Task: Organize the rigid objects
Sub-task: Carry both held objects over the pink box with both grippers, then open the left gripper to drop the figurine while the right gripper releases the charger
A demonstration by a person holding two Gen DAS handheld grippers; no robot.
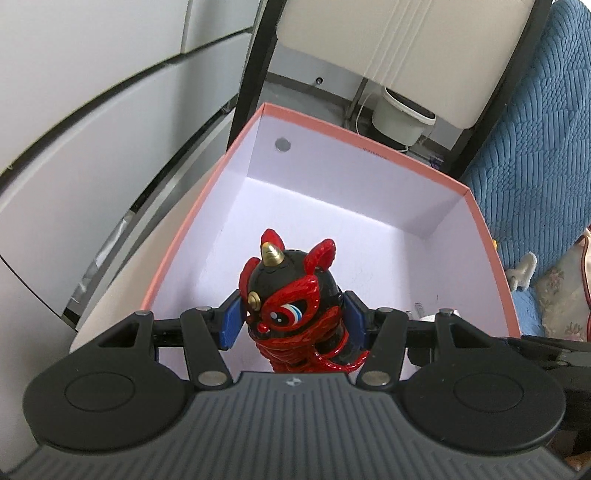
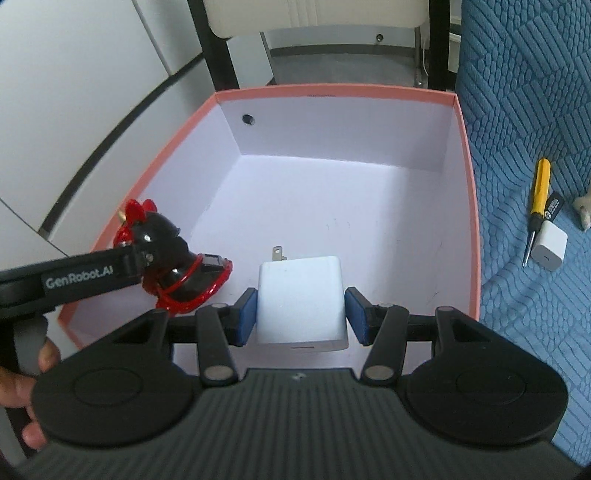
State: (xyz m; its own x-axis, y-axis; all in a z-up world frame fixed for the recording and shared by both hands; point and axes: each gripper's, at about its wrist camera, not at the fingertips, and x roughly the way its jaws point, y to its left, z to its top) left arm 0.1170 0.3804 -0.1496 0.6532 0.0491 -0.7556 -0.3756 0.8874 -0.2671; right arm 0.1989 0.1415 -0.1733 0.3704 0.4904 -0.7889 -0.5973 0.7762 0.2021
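Left gripper (image 1: 291, 317) fingers clamp the figurine (image 1: 295, 306), right gripper (image 2: 301, 315) fingers hold the charger (image 2: 302, 302), prongs pointing away. Both hang over the box (image 2: 332, 90) floor; release is straight down.

Surroundings beyond the work area

Black-framed chair (image 2: 332, 14) with cream seat stands at far side; blue quilted cover (image 2: 524, 110) at right; white cabinet panels (image 1: 92, 110) at left.

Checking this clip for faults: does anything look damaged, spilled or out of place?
Nothing stands out. The left gripper holds a red and black figurine and the right gripper a white charger over the pink box, all intact.
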